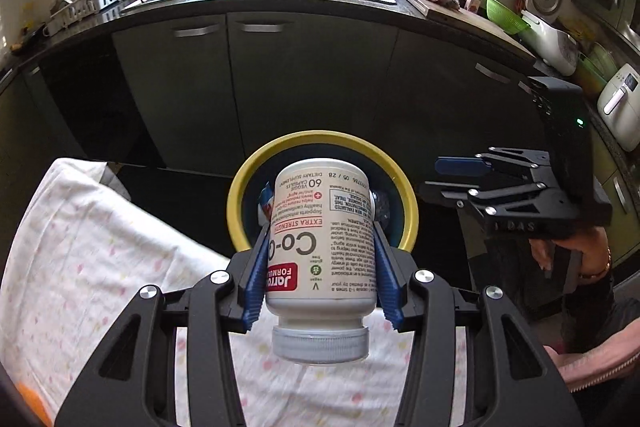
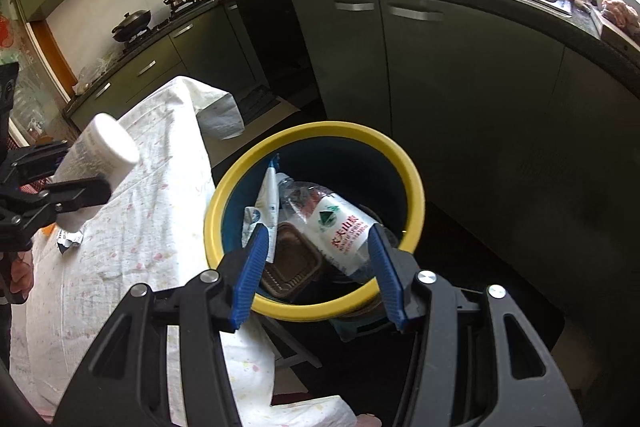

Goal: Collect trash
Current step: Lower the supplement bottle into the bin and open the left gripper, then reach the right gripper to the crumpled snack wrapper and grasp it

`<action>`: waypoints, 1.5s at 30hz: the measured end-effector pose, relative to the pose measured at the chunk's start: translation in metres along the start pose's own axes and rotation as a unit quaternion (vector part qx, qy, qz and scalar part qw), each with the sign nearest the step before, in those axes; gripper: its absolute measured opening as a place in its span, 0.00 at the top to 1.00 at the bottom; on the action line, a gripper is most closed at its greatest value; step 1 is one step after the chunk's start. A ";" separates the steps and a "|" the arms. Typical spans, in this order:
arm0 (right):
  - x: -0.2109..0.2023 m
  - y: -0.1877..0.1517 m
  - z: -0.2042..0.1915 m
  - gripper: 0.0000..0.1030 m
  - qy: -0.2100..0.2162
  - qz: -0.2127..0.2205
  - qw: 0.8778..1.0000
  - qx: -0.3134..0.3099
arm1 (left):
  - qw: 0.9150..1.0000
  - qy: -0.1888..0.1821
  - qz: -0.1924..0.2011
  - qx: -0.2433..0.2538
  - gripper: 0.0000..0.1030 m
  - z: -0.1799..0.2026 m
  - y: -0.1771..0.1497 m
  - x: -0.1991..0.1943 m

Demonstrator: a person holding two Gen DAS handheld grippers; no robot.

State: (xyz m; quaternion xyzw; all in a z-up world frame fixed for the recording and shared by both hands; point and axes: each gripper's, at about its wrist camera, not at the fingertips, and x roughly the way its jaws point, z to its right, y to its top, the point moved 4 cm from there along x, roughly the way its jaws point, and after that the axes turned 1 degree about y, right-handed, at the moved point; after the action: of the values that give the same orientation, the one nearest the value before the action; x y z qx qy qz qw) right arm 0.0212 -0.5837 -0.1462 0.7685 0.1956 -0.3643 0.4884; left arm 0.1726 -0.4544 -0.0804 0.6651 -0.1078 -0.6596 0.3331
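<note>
While the kitchen runs dark behind, the largest thing near the claws is the bench [image 2: 120, 267] under its pale spotted cloth, lying left of and below the right claw. A scrap of crumpled wrapper [image 2: 70, 239] sits on that cloth, just under the far claw as seen from the right wrist view.

Next in size: yellow-rimmed bin [image 2: 416, 195], beside the bench edge, directly ahead of both claws. Inside it: a clear water bottle [image 2: 340, 227] with a white label, a brown plastic tray [image 2: 292, 263], a white pen-like tube [image 2: 270, 203]. Already part filled.

Supplement bottle [image 1: 322, 247]: white, printed label, grey cap toward the camera, base pointing at the bin mouth. Left claw [image 1: 320, 267] is clamped on it, blue pads pressing both sides of the body. Bottle is in the air, in front of the bin rim, not yet inside.

Right claw [image 2: 318, 267]: spread wide, holding nothing, hovering over the near rim of the bin.

Risks, as judged:
- Let go too early and the bottle likely strikes the near rim, bouncing to the floor or back onto the cloth.
- Smooth round body between narrow pads; a tilt could let it slide out cap-first.
- Two claws near one opening; a knock could tip the bin.
</note>
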 end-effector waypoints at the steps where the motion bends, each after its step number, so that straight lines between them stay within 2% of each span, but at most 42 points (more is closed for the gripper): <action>1: -0.001 -0.001 0.005 0.52 0.000 0.000 1.000 0.003 | 1.000 -0.003 -0.006 -0.001 0.55 0.002 0.010 0.014; 7: 0.000 -0.005 0.025 0.52 0.004 -0.004 1.000 0.020 | 0.999 0.006 -0.033 -0.007 0.53 0.009 0.049 0.093; 8: 0.001 -0.005 0.027 0.51 0.005 -0.005 1.000 0.023 | 0.999 0.019 -0.032 -0.009 0.38 0.007 0.052 0.101; 9: 0.002 -0.005 0.028 0.50 0.005 -0.006 1.000 0.025 | 0.999 0.032 -0.030 -0.012 0.29 0.005 0.055 0.106; 10: 0.002 -0.006 0.029 0.50 0.006 -0.006 1.000 0.026 | 0.999 0.041 -0.022 -0.019 0.22 0.003 0.057 0.107; 11: 0.003 -0.005 0.029 0.50 0.006 -0.006 1.000 0.026 | 0.999 0.040 -0.014 -0.029 0.22 0.001 0.057 0.104; 13: 0.004 -0.005 0.028 0.50 0.008 -0.007 1.000 0.025 | 0.998 0.033 -0.001 -0.045 0.22 -0.002 0.053 0.092; 17: 0.010 -0.006 0.022 0.50 0.013 -0.012 1.000 0.019 | 0.996 0.044 0.044 -0.066 0.22 -0.006 0.026 0.042; 21: 0.017 -0.006 0.012 0.50 0.014 -0.020 1.000 0.010 | 0.991 0.048 0.076 -0.101 0.21 -0.014 -0.014 -0.004; 25: 0.021 -0.009 -0.005 0.50 0.015 -0.029 0.999 -0.004 | 0.983 0.076 0.103 -0.135 0.17 -0.020 -0.060 -0.047; 30: 0.031 -0.009 -0.039 0.50 0.028 -0.042 0.998 -0.037 | 0.970 0.111 0.118 -0.183 0.13 -0.027 -0.123 -0.094; 35: 0.045 -0.008 -0.096 0.50 0.076 -0.060 0.992 -0.087 | 0.948 0.182 0.125 -0.227 0.10 -0.045 -0.193 -0.143; 40: 0.058 -0.006 -0.181 0.50 0.141 -0.077 0.976 -0.149 | 0.924 0.227 0.126 -0.283 0.08 -0.077 -0.252 -0.176; 45: 0.068 -0.013 -0.273 0.50 0.194 -0.106 0.949 -0.223 | 0.902 0.257 0.114 -0.328 0.08 -0.104 -0.302 -0.195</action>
State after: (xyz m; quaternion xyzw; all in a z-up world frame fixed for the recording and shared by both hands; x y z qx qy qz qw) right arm 0.1582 -0.3376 -0.1352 0.6707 0.4432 -0.2054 0.5581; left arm 0.1613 -0.0815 -0.1091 0.6482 0.1288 -0.4210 0.6213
